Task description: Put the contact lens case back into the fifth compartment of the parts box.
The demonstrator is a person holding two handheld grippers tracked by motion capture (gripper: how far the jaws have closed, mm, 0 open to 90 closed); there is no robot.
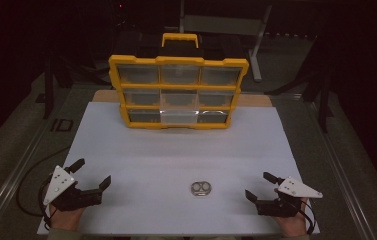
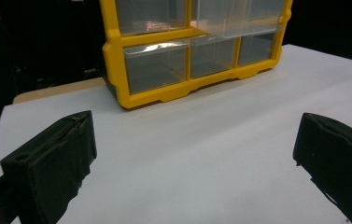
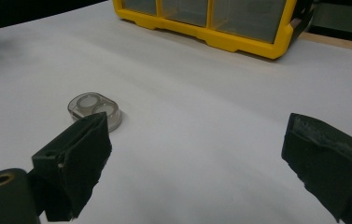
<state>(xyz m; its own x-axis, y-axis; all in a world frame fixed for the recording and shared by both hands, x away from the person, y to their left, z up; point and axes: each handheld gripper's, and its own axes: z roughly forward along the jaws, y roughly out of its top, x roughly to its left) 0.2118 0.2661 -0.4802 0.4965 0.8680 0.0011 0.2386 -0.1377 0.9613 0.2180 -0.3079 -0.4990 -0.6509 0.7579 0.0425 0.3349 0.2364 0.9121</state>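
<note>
Left claw (image 1: 92, 172): at the near left corner of the white worktop (image 1: 176, 155), held in a hand (image 1: 65, 218), jaws spread wide, nothing between them. In the left gripper view, same jaws far apart over bare white surface, pointing toward the yellow drawer box (image 2: 117, 70).

Yellow drawer box (image 1: 178, 92): upright at the far middle of the worktop, clear drawers in three rows, handle on top.

Small clear case (image 1: 201, 188): flat on the worktop, near edge, slightly right of centre, between the two claws and touching neither. In the right gripper view, small clear case (image 3: 94, 110) just beyond one jaw tip.

Right claw (image 1: 261, 186): at the near right corner, held in a hand (image 1: 293, 225), jaws spread wide, empty, well apart from the box.
</note>
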